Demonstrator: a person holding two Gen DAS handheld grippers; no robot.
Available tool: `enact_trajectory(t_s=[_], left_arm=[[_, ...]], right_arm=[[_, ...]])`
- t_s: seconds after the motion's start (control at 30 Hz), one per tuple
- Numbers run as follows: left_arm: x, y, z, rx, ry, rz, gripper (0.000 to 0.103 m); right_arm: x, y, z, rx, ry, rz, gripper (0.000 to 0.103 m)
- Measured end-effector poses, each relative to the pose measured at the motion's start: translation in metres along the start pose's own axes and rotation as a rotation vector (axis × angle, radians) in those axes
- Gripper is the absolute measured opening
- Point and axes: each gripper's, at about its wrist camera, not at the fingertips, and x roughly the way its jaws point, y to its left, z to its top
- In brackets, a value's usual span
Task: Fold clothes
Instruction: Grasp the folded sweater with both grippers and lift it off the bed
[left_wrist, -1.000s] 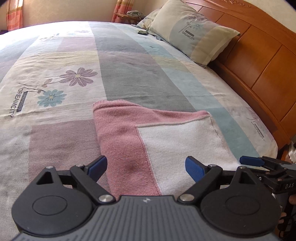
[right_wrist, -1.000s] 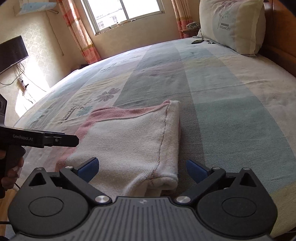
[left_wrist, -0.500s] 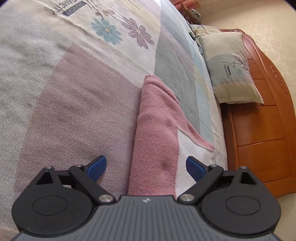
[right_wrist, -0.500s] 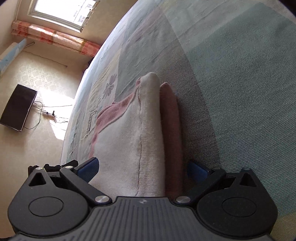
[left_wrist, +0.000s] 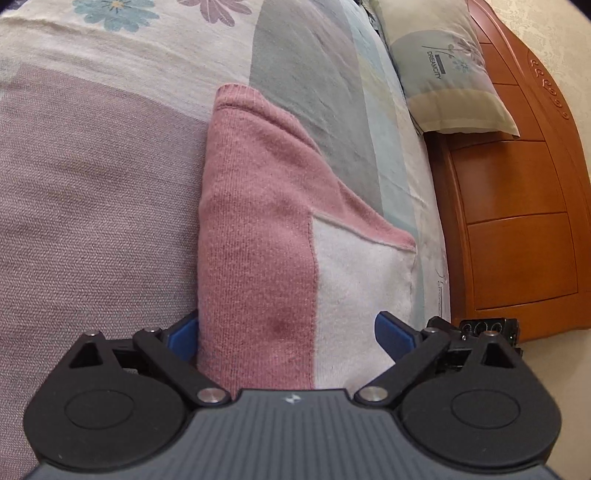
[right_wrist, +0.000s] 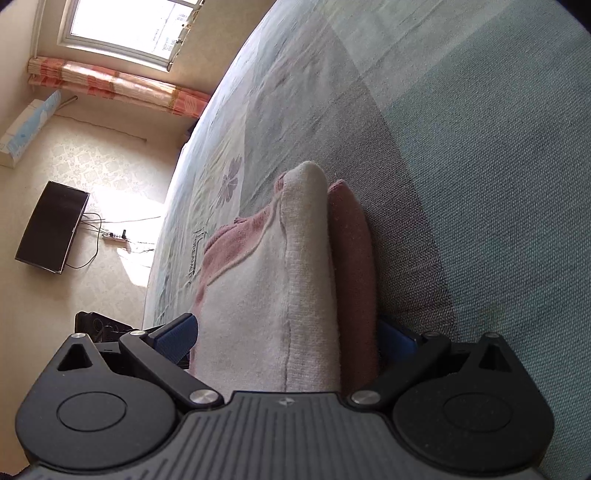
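Lying on the bedspread (left_wrist: 92, 192) is a folded pink-and-white garment (left_wrist: 266, 236), and each of its near corners is straddled by a gripper. In the left wrist view, the left gripper (left_wrist: 286, 334) is seen with its blue fingers (left_wrist: 393, 332) spread wide; the pink edge of the garment runs between them, the left finger touching the fold and the right finger over the white panel. Nothing is clamped, since a clear gap is kept on the right side. Beyond the garment, a pillow (left_wrist: 447, 70) is propped against a wooden headboard (left_wrist: 517, 221), and part of the other gripper's black body is glimpsed at the bed edge.

In the right wrist view, the right gripper (right_wrist: 286, 334) is likewise held wide apart, with the thick folded edge of the garment (right_wrist: 280, 280) filling the space between its fingers (right_wrist: 177, 332). White and pink layers are stacked there, the pink one lower and against the bedspread (right_wrist: 480, 166). Whether the cloth is pressed by the right finger cannot be told, as that finger is mostly hidden behind the fold. Farther off, a window (right_wrist: 129, 26), a curtain (right_wrist: 118, 86) and a dark screen (right_wrist: 51, 225) on the wall are seen.
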Motion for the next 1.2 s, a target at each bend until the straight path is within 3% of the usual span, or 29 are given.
enact_trajectory(t_s=[0.2,0.43,0.67,0.87,1.03,1.2], left_arm=[[0.006,0.006,0.004,-0.025,0.010,-0.069,0.101],[0.012,0.003,0.009,-0.023,0.025,-0.079,0.101],[0.012,0.006,0.009,-0.043,0.056,-0.107,0.101],[0.021,0.000,0.017,-0.002,0.070,-0.087,0.101],[0.020,0.001,0.014,0.030,0.057,-0.107,0.102],[0.017,0.001,0.010,0.040,0.050,-0.102,0.102]], right_arm=[[0.005,0.000,0.000,0.004,0.035,0.025,0.103],[0.020,0.000,0.021,0.044,0.054,0.058,0.103],[0.010,0.007,0.004,-0.053,0.072,0.056,0.103],[0.021,0.004,0.021,0.003,0.087,0.074,0.103],[0.019,0.002,0.018,-0.029,0.072,0.103,0.103],[0.015,0.006,0.010,-0.088,0.038,0.074,0.103]])
